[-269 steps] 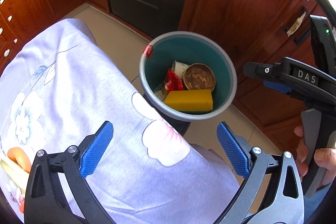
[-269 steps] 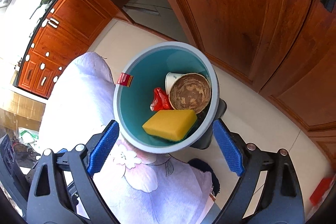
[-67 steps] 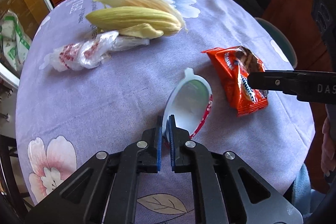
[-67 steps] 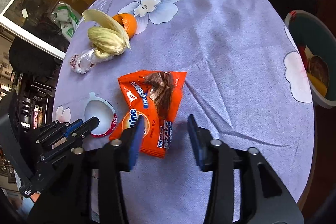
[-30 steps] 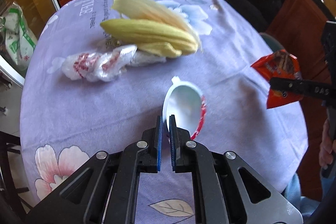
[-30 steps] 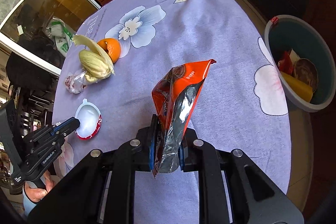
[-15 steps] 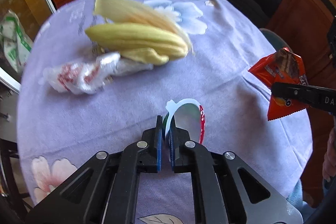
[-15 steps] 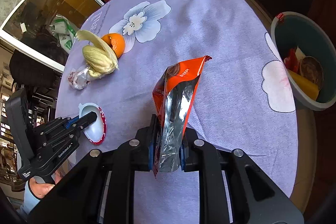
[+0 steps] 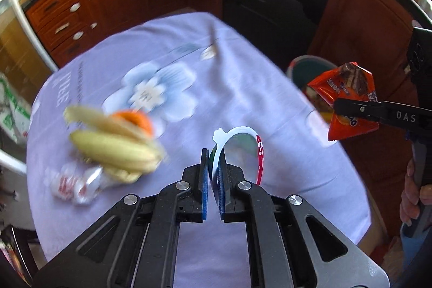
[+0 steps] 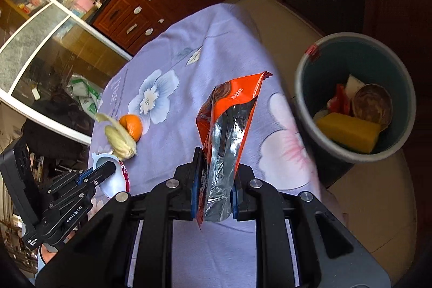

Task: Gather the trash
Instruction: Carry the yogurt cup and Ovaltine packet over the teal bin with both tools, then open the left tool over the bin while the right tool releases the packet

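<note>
- A round surface (image 10: 221, 50) under lilac floral cloth stands beside the bin (image 10: 305, 99), which already holds trash.
- The left gripper (image 9: 213, 174) has its fingers clamped on a lid (image 9: 243, 145); the right gripper (image 10: 213, 188) pinches the snack wrapper (image 10: 229, 120), both short of the bin.
- Corn husks (image 9: 113, 150) and a crumpled plastic bag (image 9: 73, 182) remain farther from the bin.

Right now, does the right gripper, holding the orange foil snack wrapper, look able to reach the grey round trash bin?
Probably yes. The right gripper is shut on the orange foil snack wrapper above the table, and the grey round trash bin stands open-topped beside the table edge, with nothing visible between them.
</note>
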`<state>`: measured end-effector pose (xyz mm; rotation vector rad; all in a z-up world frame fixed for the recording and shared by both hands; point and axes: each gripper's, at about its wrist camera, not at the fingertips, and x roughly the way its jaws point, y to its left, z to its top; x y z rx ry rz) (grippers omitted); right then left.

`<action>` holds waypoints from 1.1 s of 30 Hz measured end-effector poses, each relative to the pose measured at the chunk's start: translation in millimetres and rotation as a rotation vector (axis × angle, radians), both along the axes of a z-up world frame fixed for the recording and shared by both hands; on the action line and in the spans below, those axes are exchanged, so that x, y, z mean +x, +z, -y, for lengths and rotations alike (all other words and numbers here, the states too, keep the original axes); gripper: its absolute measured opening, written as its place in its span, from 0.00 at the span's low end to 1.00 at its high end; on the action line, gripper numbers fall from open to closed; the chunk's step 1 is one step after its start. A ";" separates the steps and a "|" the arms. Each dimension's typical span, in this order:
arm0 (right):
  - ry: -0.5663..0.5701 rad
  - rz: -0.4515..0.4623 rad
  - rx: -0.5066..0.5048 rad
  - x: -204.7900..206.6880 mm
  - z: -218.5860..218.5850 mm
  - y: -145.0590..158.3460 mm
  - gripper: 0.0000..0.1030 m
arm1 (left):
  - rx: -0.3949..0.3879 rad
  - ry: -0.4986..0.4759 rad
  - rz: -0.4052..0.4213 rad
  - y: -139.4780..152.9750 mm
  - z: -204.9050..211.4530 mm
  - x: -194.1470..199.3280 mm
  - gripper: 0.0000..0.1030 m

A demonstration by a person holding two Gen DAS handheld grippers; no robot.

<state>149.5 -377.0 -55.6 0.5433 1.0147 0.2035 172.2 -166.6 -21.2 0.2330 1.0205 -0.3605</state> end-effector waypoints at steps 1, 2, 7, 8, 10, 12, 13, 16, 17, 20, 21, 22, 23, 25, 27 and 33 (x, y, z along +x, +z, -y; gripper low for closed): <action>-0.026 0.007 0.002 -0.5 14.0 2.0 0.16 | 0.001 -0.017 0.002 1.4 12.3 4.5 0.06; -0.054 0.013 0.005 -1.3 28.9 3.9 0.16 | -0.002 -0.042 0.003 3.1 30.7 9.4 0.06; -0.184 0.023 -0.021 -4.5 98.8 7.4 0.16 | -0.018 -0.135 -0.021 -1.1 98.7 32.4 0.06; -0.201 0.016 -0.029 -3.8 109.4 5.4 0.16 | -0.018 -0.153 -0.024 -3.3 113.6 36.3 0.06; -0.233 -0.005 -0.029 -1.6 129.7 -1.7 0.16 | -0.015 -0.183 -0.031 -7.8 137.3 42.6 0.06; -0.256 -0.022 -0.025 0.3 145.0 -9.2 0.17 | -0.014 -0.210 -0.046 -15.4 160.9 48.7 0.06; -0.264 -0.029 -0.023 0.6 150.0 -12.7 0.18 | -0.013 -0.219 -0.053 -17.8 169.2 51.7 0.06; -0.282 -0.047 -0.008 2.7 162.6 -23.0 0.18 | -0.002 -0.247 -0.081 -32.1 193.2 60.2 0.07; -0.286 -0.053 -0.006 4.5 165.2 -26.1 0.18 | -0.001 -0.252 -0.090 -36.3 198.3 61.5 0.07; -0.292 -0.073 0.005 8.6 169.5 -36.2 0.19 | 0.003 -0.253 -0.119 -49.7 211.7 71.9 0.09; -0.293 -0.080 0.012 10.5 171.2 -39.8 0.20 | -0.002 -0.252 -0.135 -53.3 215.0 75.7 0.17; -0.295 -0.086 0.016 12.4 172.6 -42.8 0.20 | -0.007 -0.250 -0.143 -55.7 216.5 78.5 0.34; -0.296 -0.089 0.018 14.9 173.6 -44.7 0.20 | -0.007 -0.244 -0.139 -57.6 218.7 80.6 0.43; -0.293 -0.093 0.021 19.4 175.3 -48.9 0.20 | -0.001 -0.239 -0.121 -59.1 220.7 82.1 0.66; -0.290 -0.099 0.021 23.8 173.3 -52.0 0.20 | 0.009 -0.239 -0.110 -63.1 220.9 81.1 0.73; -0.281 -0.114 0.026 31.4 170.1 -59.0 0.23 | 0.014 -0.226 -0.127 -69.6 208.9 78.9 0.87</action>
